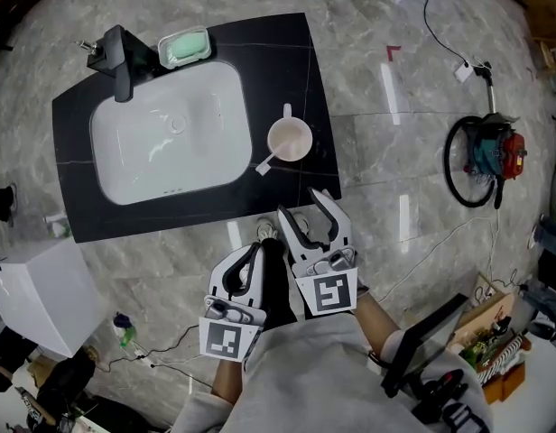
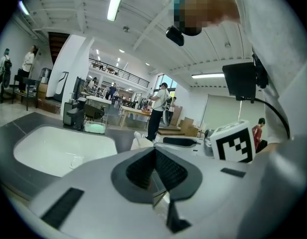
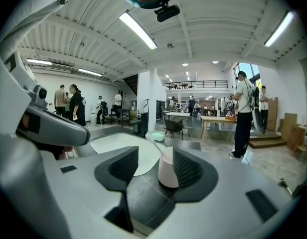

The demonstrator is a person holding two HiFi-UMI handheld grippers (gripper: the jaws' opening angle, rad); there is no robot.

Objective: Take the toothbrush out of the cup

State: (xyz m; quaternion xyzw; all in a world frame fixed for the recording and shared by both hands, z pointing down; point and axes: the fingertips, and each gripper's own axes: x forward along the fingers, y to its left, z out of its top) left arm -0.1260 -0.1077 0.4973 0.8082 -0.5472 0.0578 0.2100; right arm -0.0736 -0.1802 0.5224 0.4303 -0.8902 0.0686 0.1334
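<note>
The toothbrush (image 1: 267,161) stands in the cup (image 1: 290,140), leaning out over the rim toward the sink (image 1: 170,142), so its free end sticks out clear of the cup wall and is the obvious part to pinch. The cup sits on the dark desk (image 1: 296,52) just right of the basin, close to the near edge, within easy reach of the person. The right claw (image 1: 301,204) hangs short of that edge with its jaws spread and nothing between the pads (its own view frames the cup in the gap, but well ahead of it), which looks like a line-up for the reach. The left claw (image 2: 154,149) is clenched on nothing and sits further back, probably spare unless the cup needs steadying.
</note>
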